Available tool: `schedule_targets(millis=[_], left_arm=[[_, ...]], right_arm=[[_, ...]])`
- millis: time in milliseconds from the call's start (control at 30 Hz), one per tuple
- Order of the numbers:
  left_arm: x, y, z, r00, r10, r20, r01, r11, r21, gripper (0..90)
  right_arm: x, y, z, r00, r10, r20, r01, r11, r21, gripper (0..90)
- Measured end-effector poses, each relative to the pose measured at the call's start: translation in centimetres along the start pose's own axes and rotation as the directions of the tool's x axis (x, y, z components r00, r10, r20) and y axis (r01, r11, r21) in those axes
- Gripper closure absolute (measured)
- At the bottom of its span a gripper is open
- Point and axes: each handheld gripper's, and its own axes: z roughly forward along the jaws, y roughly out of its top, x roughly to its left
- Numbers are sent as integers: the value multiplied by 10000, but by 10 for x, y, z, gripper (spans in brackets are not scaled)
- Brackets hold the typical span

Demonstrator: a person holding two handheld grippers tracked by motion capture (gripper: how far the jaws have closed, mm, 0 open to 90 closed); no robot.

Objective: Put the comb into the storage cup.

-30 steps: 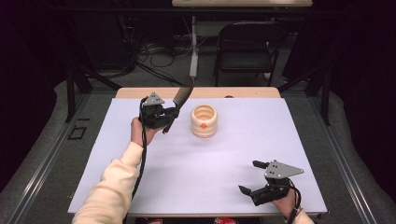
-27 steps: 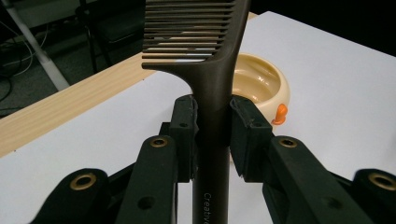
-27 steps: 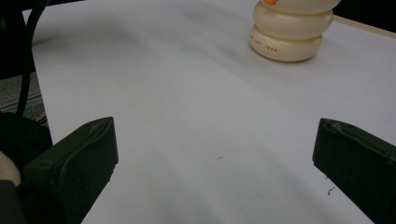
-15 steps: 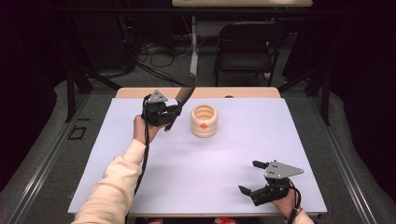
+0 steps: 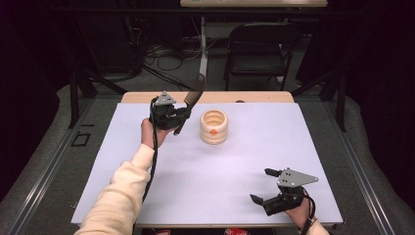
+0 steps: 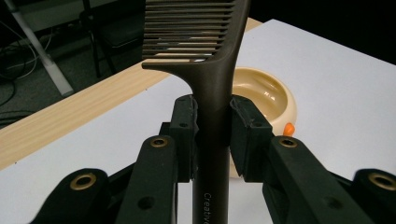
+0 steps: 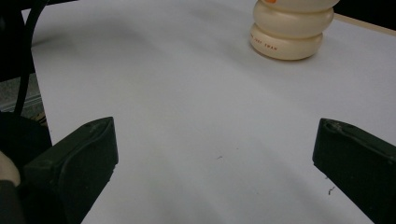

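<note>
A dark brown comb [image 6: 205, 60] stands between the jaws of my left gripper [image 6: 212, 123], pads pressed on its handle, teeth end pointing up and away. In the high view the left gripper [image 5: 175, 117] holds the comb [image 5: 194, 93] tilted above the table's far left, just left of a cream ribbed holder [image 5: 214, 126] with an orange spot. The holder [image 6: 266, 95] lies just beyond the comb, hollow and open-topped. My right gripper [image 5: 266, 186] rests open near the front right edge, nothing between its jaws. The holder [image 7: 292, 30] stands far ahead of it.
The white table sheet [image 5: 244, 161] has a wooden strip [image 5: 254, 97] along its far edge. A black chair [image 5: 259, 44] and cables on the floor lie beyond the table. A black cable [image 5: 152, 161] trails along the person's cream left sleeve.
The left gripper with the comb has shifted slightly right, towards the cream holder, and the comb stands a little more upright. The right gripper has not moved.
</note>
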Motion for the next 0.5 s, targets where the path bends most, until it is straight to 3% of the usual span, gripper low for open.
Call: schedule_targets(millis=[500], left_arm=[[-6,10,8,9999,104,-8,-104,9997,-236,727]], right_arm=[[0,0,0,10000,-29,-3,29,10000,-14,0]])
